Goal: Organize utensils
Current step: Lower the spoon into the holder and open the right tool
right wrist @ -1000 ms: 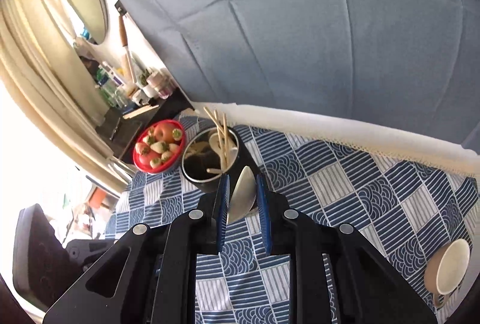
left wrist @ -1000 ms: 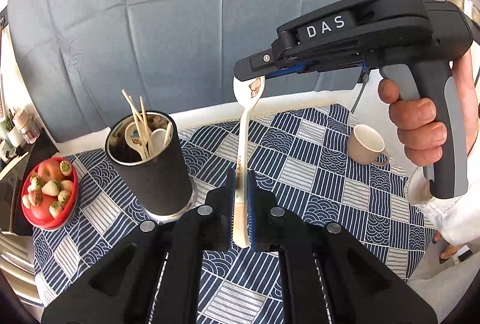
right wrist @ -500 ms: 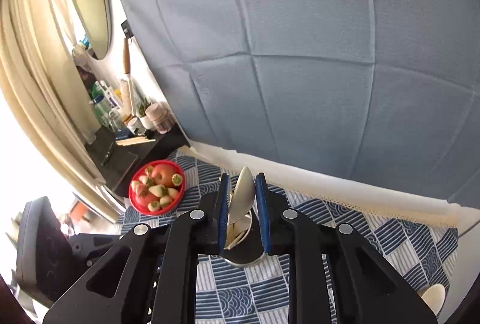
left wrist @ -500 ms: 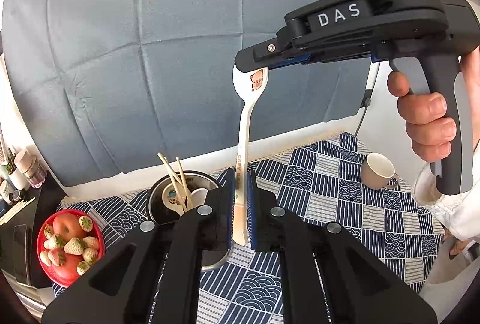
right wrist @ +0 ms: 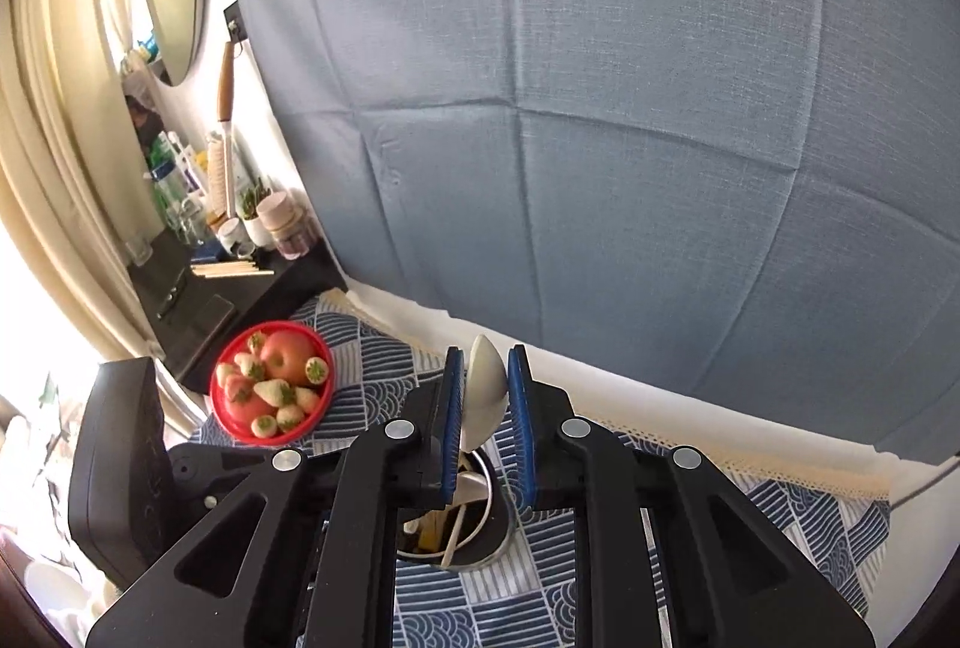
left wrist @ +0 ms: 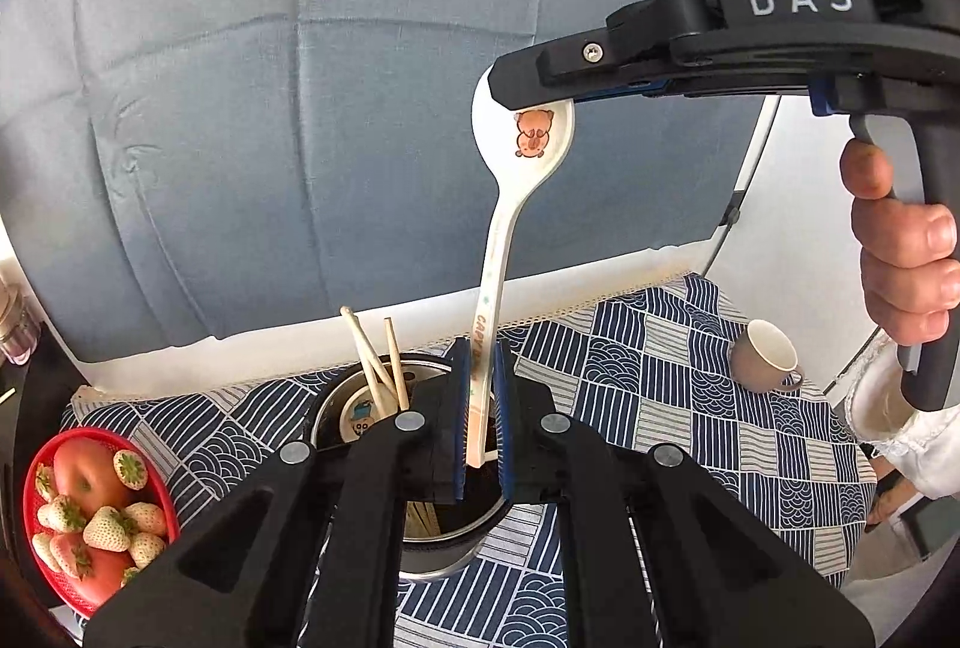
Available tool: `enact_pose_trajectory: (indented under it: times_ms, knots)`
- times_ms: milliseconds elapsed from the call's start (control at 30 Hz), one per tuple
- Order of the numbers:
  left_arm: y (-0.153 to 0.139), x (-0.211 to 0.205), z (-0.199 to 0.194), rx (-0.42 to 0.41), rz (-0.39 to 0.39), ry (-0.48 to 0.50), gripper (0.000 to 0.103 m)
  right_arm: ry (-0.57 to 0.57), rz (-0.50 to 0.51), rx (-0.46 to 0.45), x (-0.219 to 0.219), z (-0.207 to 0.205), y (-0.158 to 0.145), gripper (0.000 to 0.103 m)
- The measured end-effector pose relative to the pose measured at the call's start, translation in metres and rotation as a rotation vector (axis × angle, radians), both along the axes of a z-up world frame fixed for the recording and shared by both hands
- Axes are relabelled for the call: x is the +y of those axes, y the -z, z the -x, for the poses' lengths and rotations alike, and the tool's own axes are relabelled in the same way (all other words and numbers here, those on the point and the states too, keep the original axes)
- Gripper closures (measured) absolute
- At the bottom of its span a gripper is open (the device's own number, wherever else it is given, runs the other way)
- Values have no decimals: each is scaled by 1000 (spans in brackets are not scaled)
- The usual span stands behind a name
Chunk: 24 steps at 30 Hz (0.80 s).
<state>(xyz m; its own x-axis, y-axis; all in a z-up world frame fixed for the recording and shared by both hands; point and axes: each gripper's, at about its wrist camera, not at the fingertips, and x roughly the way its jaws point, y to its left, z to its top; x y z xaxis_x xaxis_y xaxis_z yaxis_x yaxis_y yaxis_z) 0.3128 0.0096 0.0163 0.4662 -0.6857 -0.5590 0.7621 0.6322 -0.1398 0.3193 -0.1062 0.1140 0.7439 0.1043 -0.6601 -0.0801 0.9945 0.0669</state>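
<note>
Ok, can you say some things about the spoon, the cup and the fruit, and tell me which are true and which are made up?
1. Both grippers hold one white spoon. True: the left gripper pinches its handle, the right gripper its bowl.
2. The spoon bears a little animal picture. True.
3. The utensil holder is empty. False: chopsticks stand in it.
4. The mug is red. False: it is beige.
5. The red bowl holds strawberries. True.

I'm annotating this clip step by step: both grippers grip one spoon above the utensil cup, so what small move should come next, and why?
Probably lower the spoon handle-first into the utensil cup. The left gripper clamps the handle, whose end hangs just over the cup's opening; the right gripper pinches the bowl end above. Chopsticks lean at the far side, so keep to the near side.
</note>
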Motion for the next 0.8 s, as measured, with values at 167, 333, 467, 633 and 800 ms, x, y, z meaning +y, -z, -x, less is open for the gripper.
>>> enact_pose_trajectory:
  times_ms: [167,333,467,633,800]
  knots:
    - [10,-4,-10,19,18,5,99,-5,21,37,4,-7,17,91]
    - [26,-4,-19,72,-1,-8,99,-23,1,61,5,-10,35,89]
    - [32,2,-16,70,-5,-28,73,-26,-14,46,0,-3,40,57]
    - [30,15,-6,62,2,-88,31,-11,-45,1,-14,10,35,25]
    - [23,28,16,23,-37,-215,6,-4,-19,-4,-22,27,40,17]
